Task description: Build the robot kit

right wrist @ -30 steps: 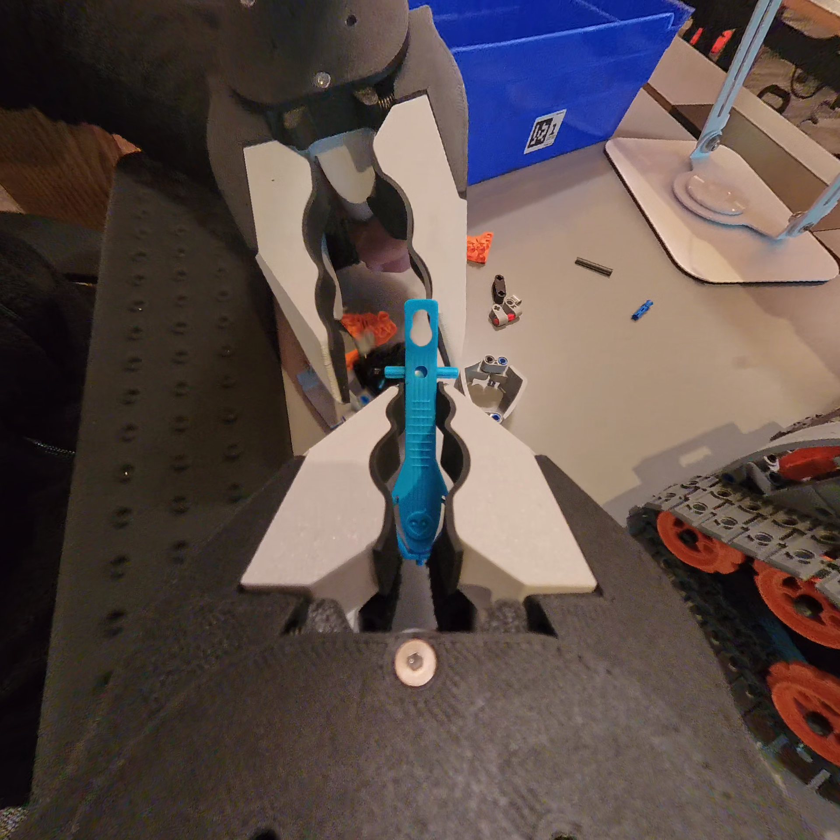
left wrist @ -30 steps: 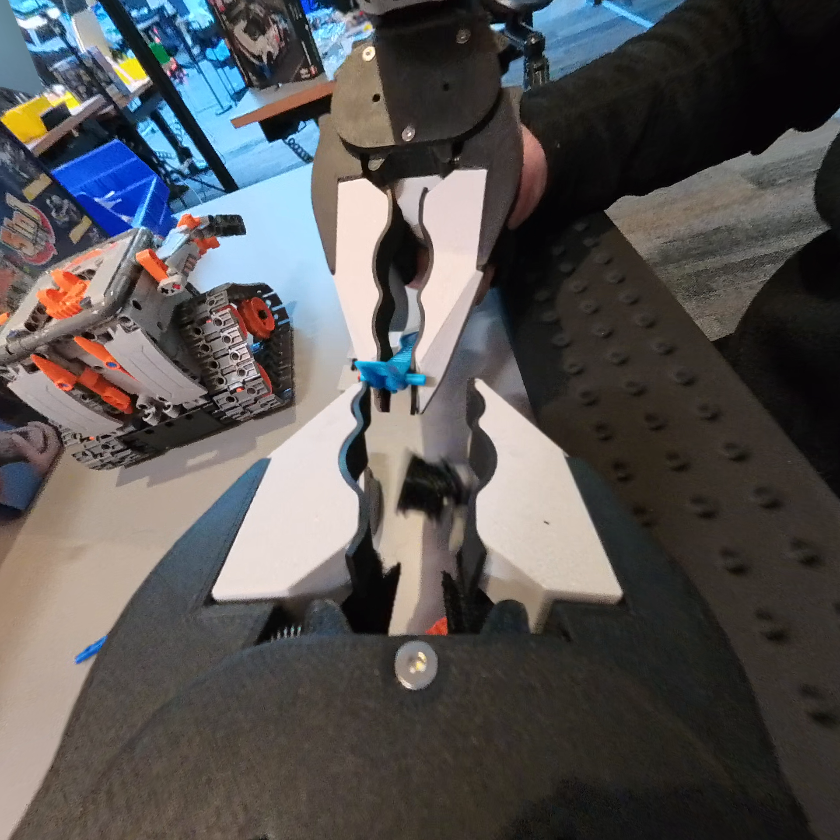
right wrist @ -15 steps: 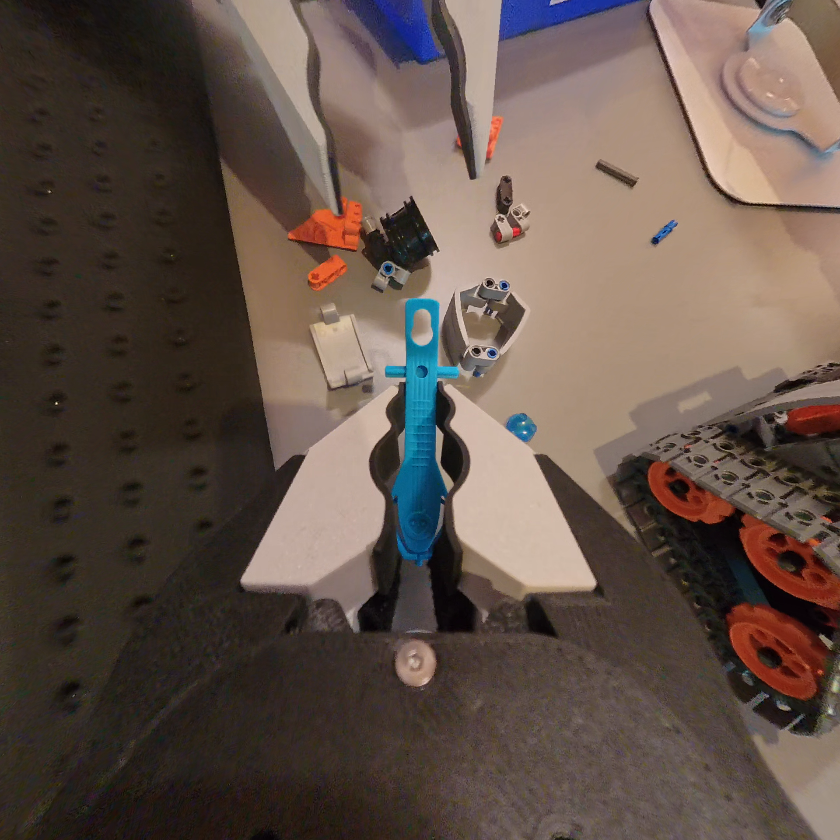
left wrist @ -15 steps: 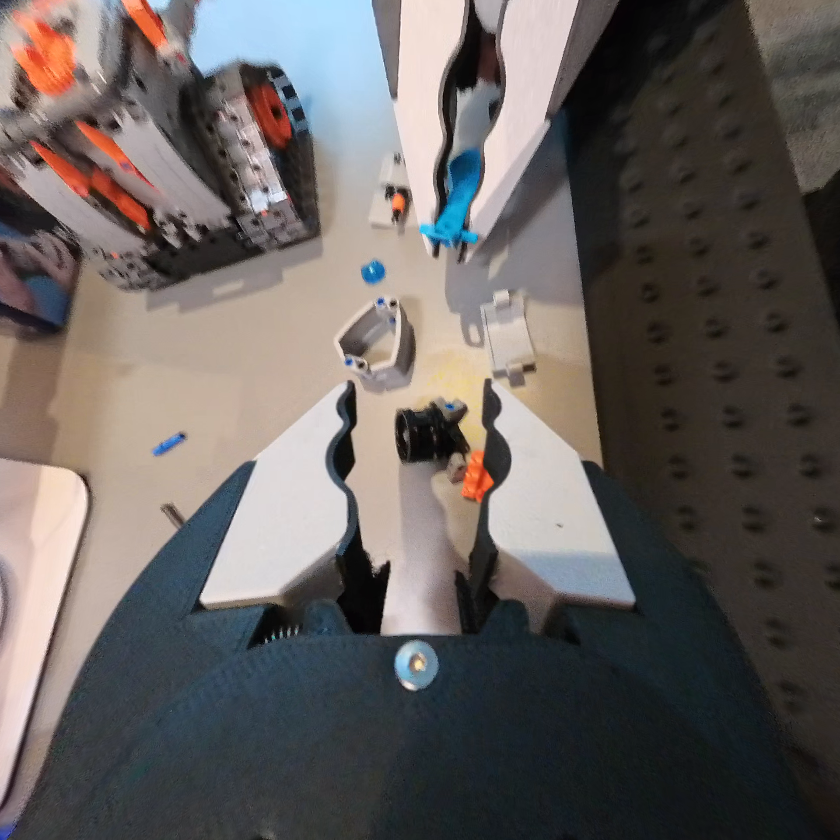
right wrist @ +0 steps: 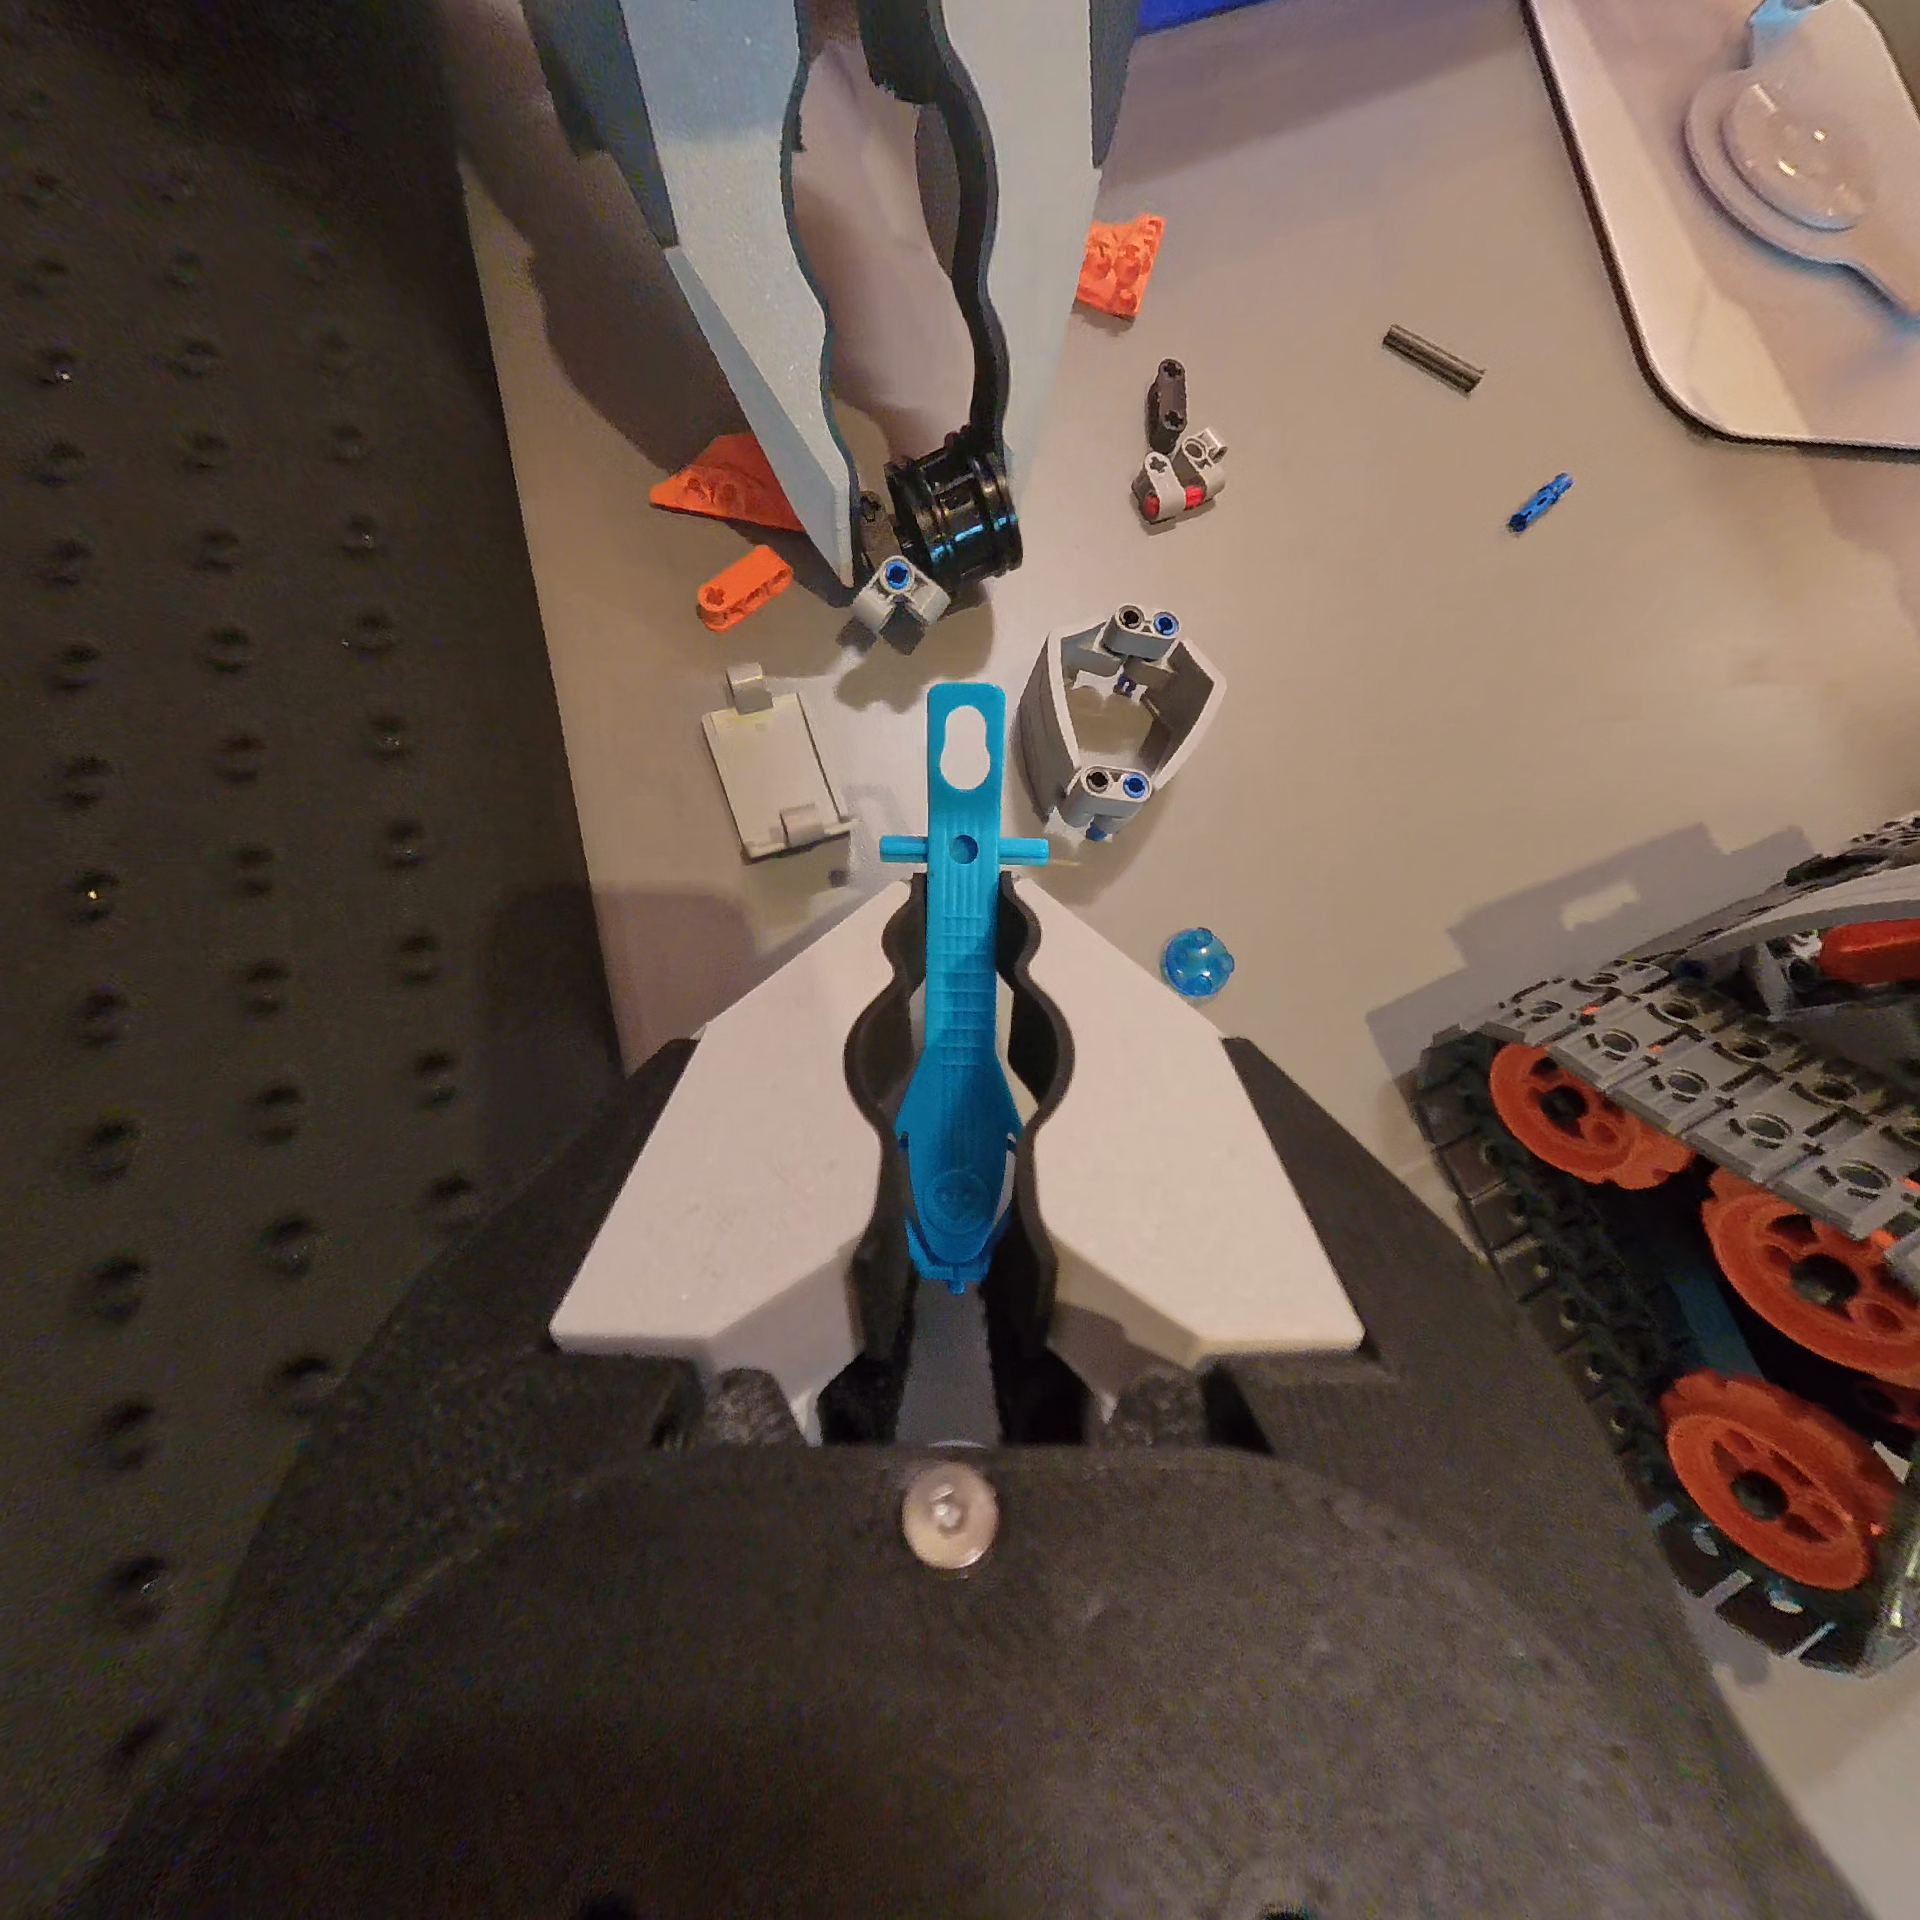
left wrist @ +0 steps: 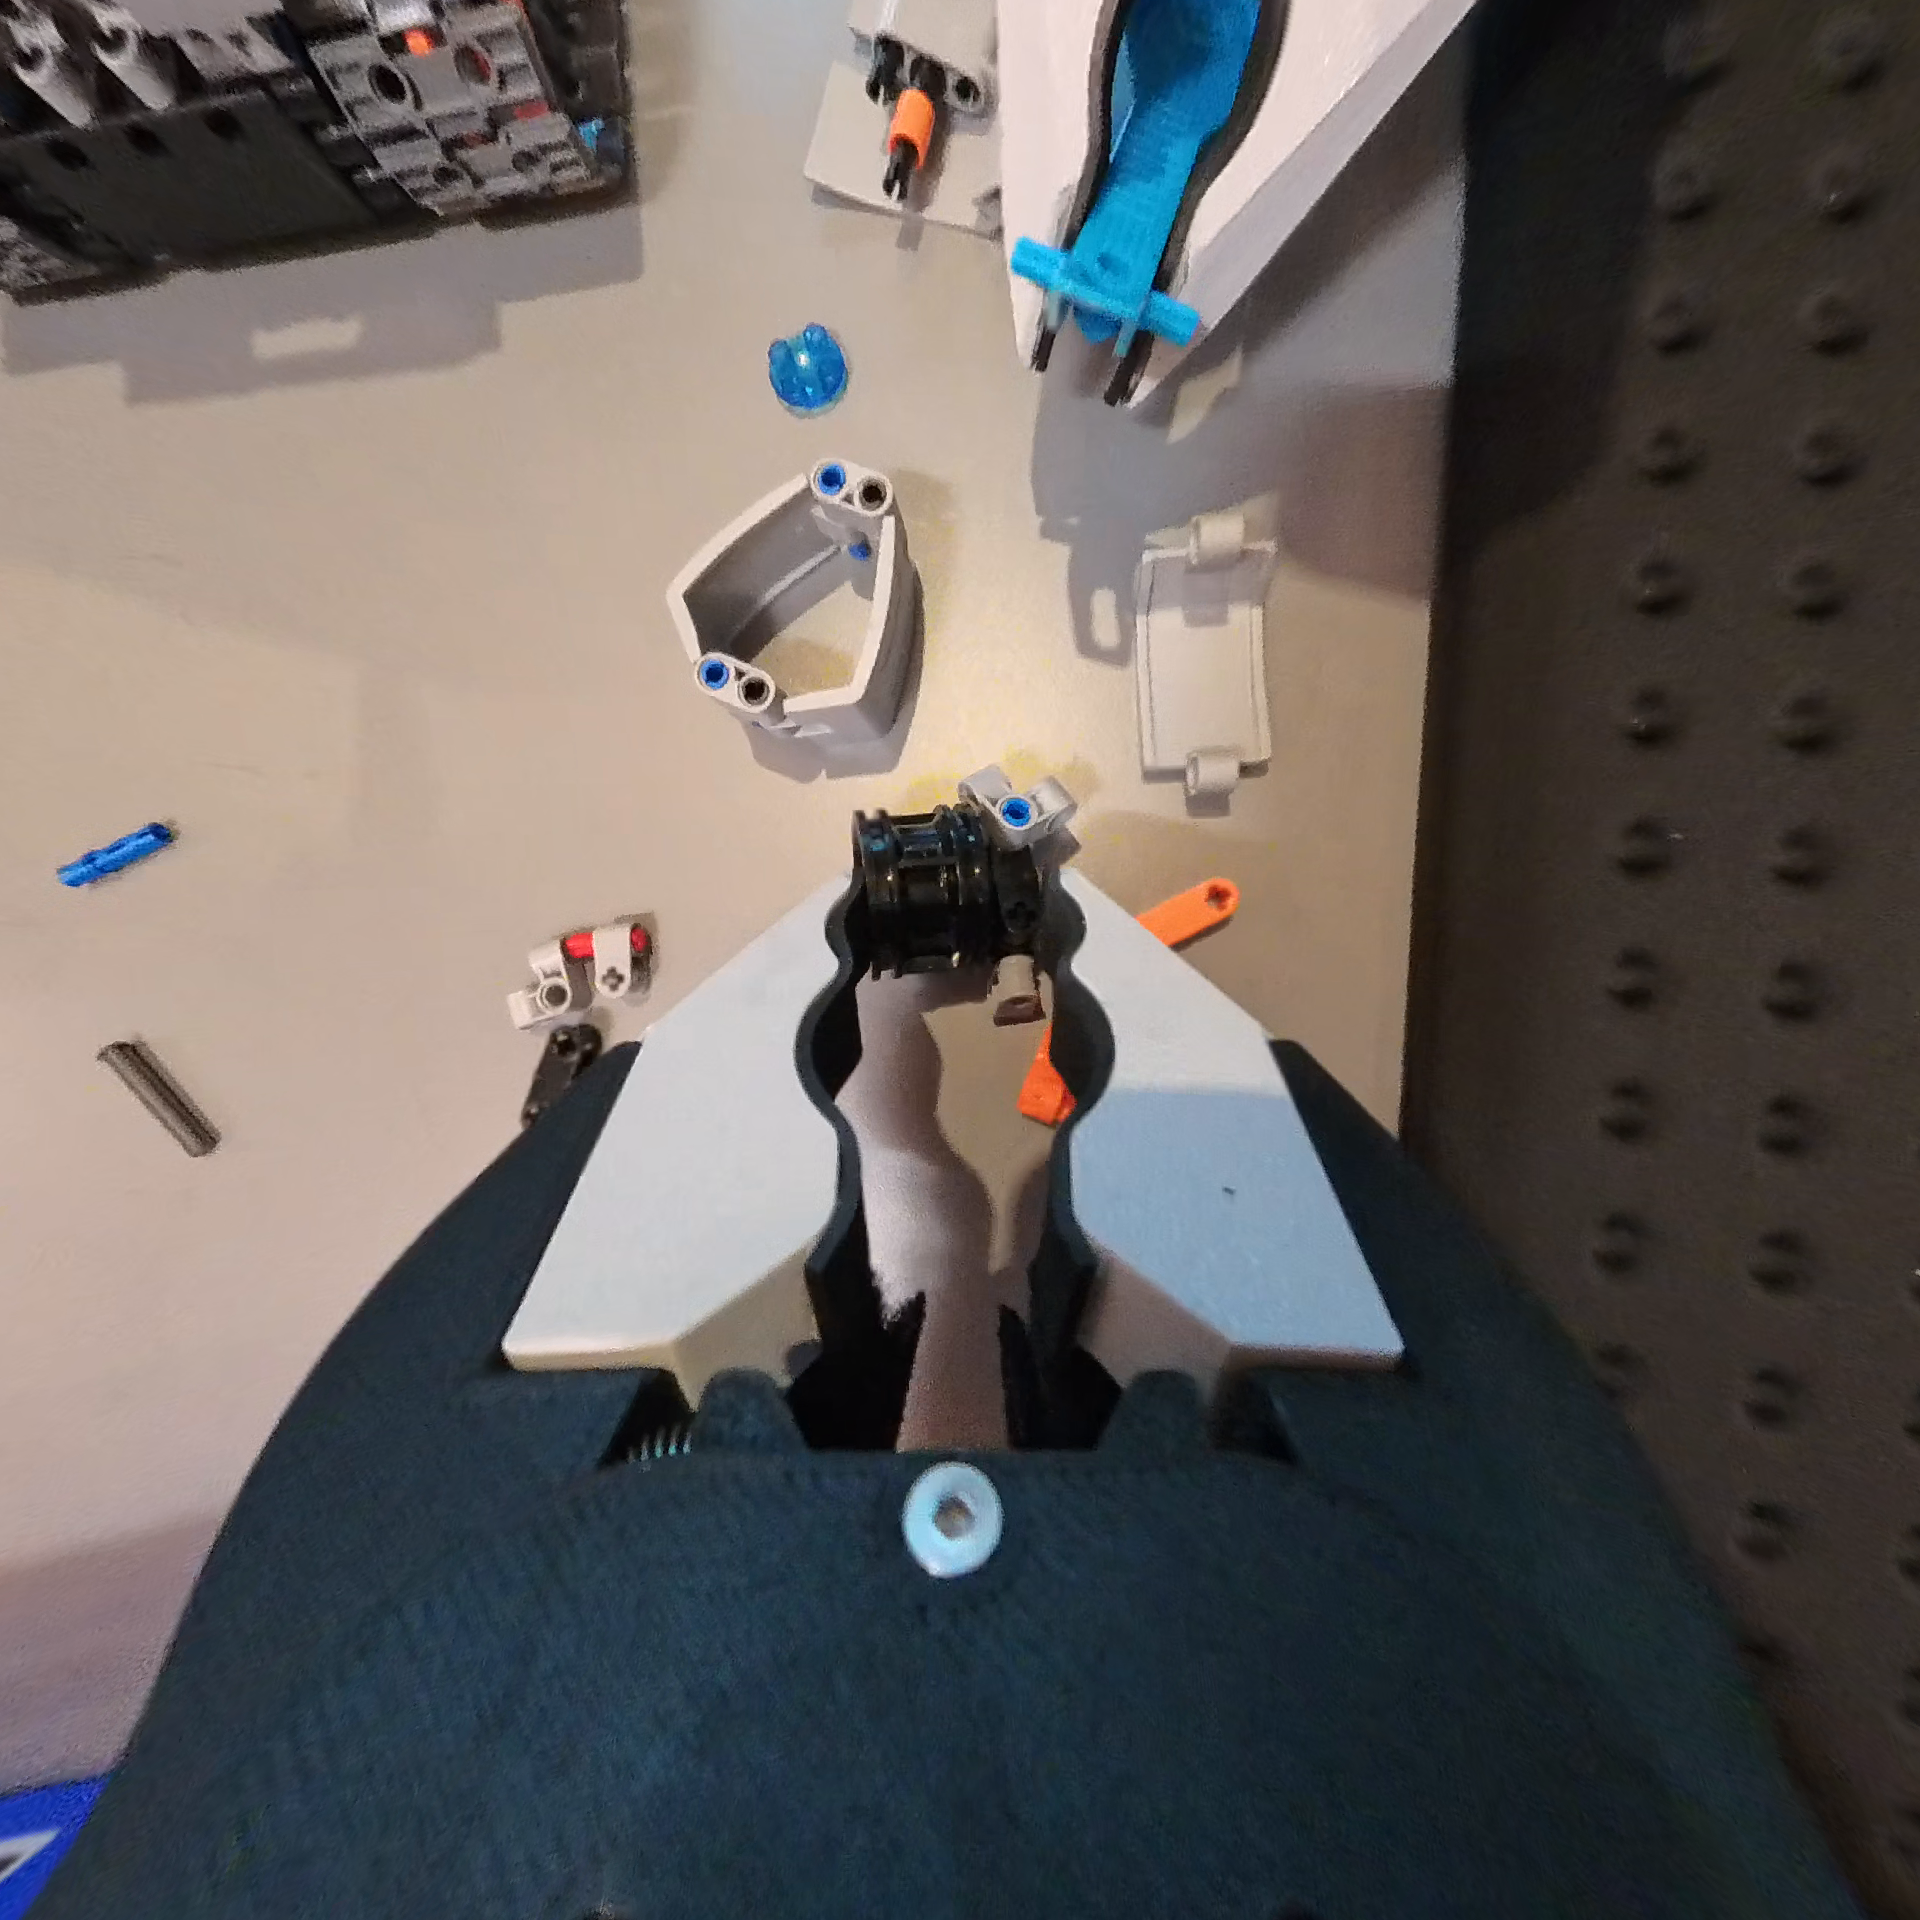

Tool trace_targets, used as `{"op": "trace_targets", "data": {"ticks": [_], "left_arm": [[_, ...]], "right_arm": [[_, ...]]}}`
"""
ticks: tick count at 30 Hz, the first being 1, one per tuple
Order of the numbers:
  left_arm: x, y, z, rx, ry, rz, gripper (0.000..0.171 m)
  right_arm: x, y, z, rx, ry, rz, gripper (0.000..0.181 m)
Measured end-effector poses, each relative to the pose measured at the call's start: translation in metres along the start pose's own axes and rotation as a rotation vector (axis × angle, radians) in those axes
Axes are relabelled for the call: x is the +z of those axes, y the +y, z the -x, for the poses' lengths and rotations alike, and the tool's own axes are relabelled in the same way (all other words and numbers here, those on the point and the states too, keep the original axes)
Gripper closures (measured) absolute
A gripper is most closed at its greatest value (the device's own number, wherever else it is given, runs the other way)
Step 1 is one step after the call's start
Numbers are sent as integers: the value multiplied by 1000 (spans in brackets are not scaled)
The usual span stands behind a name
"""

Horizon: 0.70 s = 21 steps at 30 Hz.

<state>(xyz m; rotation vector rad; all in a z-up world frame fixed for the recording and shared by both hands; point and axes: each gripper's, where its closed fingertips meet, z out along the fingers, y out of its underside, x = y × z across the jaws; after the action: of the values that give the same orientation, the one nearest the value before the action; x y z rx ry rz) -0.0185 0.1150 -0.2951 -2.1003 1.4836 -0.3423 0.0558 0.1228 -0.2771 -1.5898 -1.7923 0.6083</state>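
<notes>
Black wheel hub [left wrist: 940, 902] between left gripper [left wrist: 951, 914] fingers.

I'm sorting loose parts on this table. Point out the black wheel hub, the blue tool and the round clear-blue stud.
black wheel hub [left wrist: 940, 902], left wrist view, on its ribbed barrel.
blue tool [right wrist: 961, 997], right wrist view, on its ridged shaft.
round clear-blue stud [left wrist: 807, 371], left wrist view, on its top.

Left wrist view: bare bench [left wrist: 312, 623] at left centre gives open passage. Tracked model [left wrist: 312, 104] blocks upper left. Studded black mat [left wrist: 1683, 935] borders right edge. Curved grey panel [left wrist: 800, 613] and flat grey plate [left wrist: 1205, 655] sit just ahead of left claw [left wrist: 951, 914]. Right claw [left wrist: 1122, 322] with blue tool [left wrist: 1143, 156] fills upper right.
</notes>
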Motion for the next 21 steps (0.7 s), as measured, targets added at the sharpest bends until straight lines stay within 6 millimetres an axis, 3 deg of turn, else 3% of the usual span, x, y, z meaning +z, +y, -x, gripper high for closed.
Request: {"op": "trace_targets", "data": {"ticks": [5,9,16,19,21], "left_arm": [[-1,-18,-6,3,6,-115,142],[-7,-49,-6,-78,54,-308,142],[-12,-83,-9,-206,131,-459,142],[-14,-87,0,-290,127,-509,142],[-11,-89,-6,-316,180,-511,142]], "right_arm": [[-1,1,-1,-11,7,11,171],[-3,3,-8,-58,84,41,171],[-8,7,-34,-230,362,158,171],[-17,3,-43,-349,502,205,171],[-20,3,-46,-388,565,229,171]]}}
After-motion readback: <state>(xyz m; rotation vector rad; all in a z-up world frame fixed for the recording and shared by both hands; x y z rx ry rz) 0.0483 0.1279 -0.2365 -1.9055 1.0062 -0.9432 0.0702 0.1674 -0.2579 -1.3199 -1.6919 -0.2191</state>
